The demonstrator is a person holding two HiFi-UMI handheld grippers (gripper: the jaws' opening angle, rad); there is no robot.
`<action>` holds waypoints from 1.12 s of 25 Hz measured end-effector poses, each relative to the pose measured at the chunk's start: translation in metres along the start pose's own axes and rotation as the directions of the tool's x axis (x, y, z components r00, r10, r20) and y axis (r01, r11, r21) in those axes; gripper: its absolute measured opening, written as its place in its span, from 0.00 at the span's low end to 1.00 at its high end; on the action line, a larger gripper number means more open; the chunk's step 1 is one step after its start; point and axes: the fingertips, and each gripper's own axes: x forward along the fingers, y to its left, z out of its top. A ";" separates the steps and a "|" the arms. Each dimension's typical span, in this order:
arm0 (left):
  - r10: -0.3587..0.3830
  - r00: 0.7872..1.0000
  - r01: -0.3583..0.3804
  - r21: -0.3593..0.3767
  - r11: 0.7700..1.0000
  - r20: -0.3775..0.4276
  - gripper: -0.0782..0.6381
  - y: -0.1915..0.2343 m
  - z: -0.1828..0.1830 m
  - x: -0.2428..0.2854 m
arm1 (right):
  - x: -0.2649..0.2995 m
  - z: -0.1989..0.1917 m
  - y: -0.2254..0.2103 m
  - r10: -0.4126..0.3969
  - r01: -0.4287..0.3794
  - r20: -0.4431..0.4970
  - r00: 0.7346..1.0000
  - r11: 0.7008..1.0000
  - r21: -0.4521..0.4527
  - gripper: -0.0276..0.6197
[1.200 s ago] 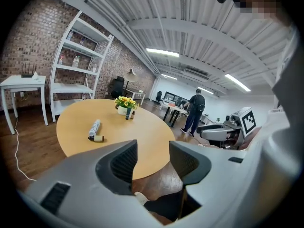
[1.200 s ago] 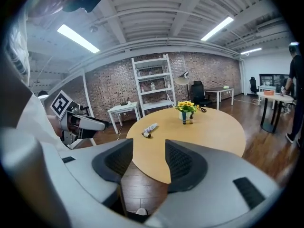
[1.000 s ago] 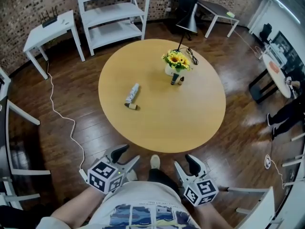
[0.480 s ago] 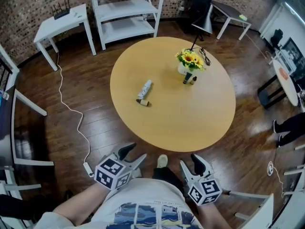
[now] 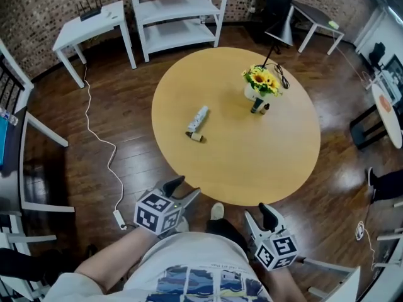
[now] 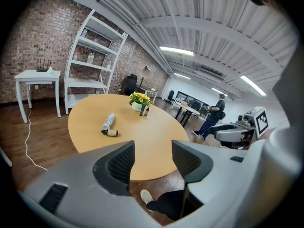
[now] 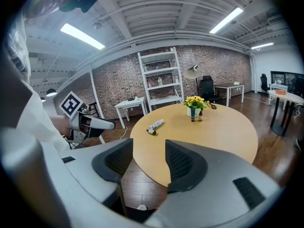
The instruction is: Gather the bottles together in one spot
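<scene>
Round table [image 5: 277,162], gathering apparently unstarted. Short of near edge: left gripper [image 5: 184,189], jaws just widened, and right gripper [image 5: 258,214], agape, both empty. Toward far right edge, flower vase [image 5: 263,80] with two upright bottles [image 5: 256,104] beside. Toward left edge, pale bottle [image 5: 198,119] lying flat, brown bottle [image 5: 197,137] beside (clusters well apart).

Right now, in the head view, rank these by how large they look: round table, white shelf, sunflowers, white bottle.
1. round table
2. white shelf; it stands farther off, so its true size is unsure
3. sunflowers
4. white bottle; near the sunflowers in length, but much thinner
</scene>
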 end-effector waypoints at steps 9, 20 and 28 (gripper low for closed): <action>0.175 0.983 -0.184 -0.224 0.957 -0.062 0.45 0.078 0.013 0.105 | 0.034 0.029 -0.063 0.059 -0.060 -0.019 0.998 0.998 -0.029 0.41; 0.478 0.859 -0.502 -0.492 0.711 -0.186 0.49 0.197 0.017 0.225 | 0.069 0.046 -0.167 0.093 -0.098 -0.101 0.991 0.994 -0.045 0.41; 0.640 0.680 -0.728 -0.434 0.531 -0.359 0.49 0.233 -0.016 0.237 | 0.079 0.051 -0.213 0.117 -0.123 -0.118 0.986 0.992 -0.039 0.41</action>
